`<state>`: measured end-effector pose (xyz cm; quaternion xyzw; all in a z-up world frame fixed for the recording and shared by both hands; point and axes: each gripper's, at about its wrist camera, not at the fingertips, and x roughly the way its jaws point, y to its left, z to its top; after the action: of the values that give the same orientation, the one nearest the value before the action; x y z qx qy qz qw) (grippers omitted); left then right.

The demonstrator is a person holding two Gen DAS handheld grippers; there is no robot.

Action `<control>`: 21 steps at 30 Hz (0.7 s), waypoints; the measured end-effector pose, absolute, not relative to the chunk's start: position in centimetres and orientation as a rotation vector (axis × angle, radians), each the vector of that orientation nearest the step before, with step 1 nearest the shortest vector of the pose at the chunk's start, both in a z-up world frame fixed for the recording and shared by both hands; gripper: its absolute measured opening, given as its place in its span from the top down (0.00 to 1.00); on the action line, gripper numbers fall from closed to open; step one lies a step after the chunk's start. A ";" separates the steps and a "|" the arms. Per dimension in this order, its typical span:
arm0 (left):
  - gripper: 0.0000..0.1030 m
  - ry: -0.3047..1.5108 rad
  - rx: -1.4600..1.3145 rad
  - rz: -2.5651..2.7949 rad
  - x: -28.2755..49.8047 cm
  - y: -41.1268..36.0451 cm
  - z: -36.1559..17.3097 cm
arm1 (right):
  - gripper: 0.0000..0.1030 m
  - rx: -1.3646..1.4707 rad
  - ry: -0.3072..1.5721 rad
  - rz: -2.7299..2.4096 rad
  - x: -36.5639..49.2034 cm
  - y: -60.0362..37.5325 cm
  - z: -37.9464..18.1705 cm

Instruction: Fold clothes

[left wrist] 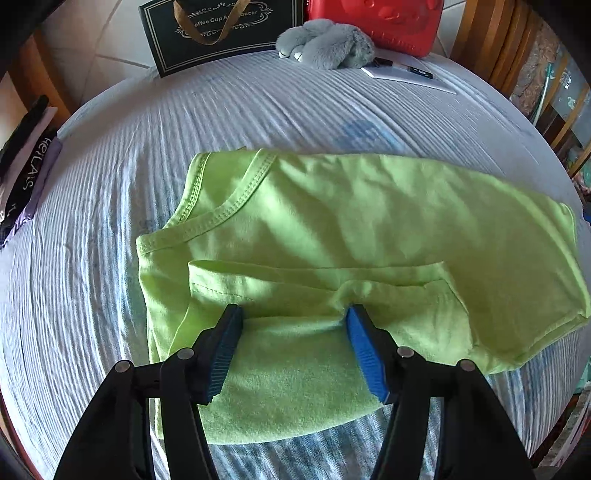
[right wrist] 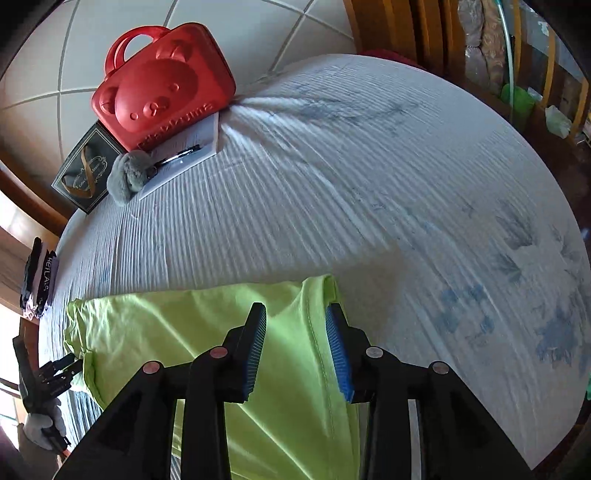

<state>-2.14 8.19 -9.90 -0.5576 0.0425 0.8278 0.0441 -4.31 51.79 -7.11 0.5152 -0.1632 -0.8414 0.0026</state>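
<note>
A lime-green sleeveless shirt lies folded lengthwise on the striped white bedsheet, neckline at the left and hem at the right. My left gripper is open, pointing down at the near folded flap. Its blue pads stand either side of a flat stretch of cloth without pinching it. In the right wrist view my right gripper is also open above the shirt, near the stitched hem. The left gripper shows at the shirt's far left end, held by a gloved hand.
At the far edge of the bed are a red bear-face case, a grey plush toy, a black gift bag and a notepad with a pen. A stack of dark folded clothes lies at the left edge. Wooden furniture stands to the right.
</note>
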 end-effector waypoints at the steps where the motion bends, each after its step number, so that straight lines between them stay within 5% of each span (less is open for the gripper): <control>1: 0.38 0.121 -1.715 2.544 -2.2 8.3 -9.9 | 0.67 1.627 -0.513 -2.606 -5.2 52.2 -7.5; 2: 0.37 0.112 -1.725 2.558 -2.3 8.4 -10.0 | 0.69 1.673 -0.459 -2.565 -6.0 51.8 -8.4; 4: 0.33 0.085 -1.749 2.580 -2.5 8.3 -10.0 | 0.94 1.755 -0.313 -2.497 -7.3 51.0 -10.1; 5: 0.32 0.071 -1.758 2.589 -2.5 8.3 -10.0 | 0.97 1.764 -0.245 -2.491 -7.6 50.9 -10.4; 9: 0.28 0.033 -1.790 2.626 -2.5 8.2 -10.1 | 0.96 1.764 -0.382 -2.511 -7.6 54.2 -10.6; 11: 0.26 0.016 -1.802 2.636 -2.5 8.2 -10.1 | 0.87 1.767 -0.458 -2.477 -7.3 55.5 -10.9; 13: 0.26 0.020 -1.811 2.632 -2.6 8.3 -10.1 | 0.75 1.715 -0.440 -2.503 -6.6 55.8 -9.7; 18: 0.26 0.084 -1.794 2.654 -2.1 9.8 -8.8 | 0.75 1.527 -0.380 -2.489 -4.8 55.5 -6.0; 21: 0.26 0.052 -1.718 2.692 -0.4 12.8 -6.9 | 0.75 1.482 -0.171 -2.417 -4.9 53.9 -5.4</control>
<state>-0.42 12.83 -6.94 -0.5377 0.0164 0.8425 -0.0264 -4.86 53.91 -5.41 0.5159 -0.0595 -0.8412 0.1502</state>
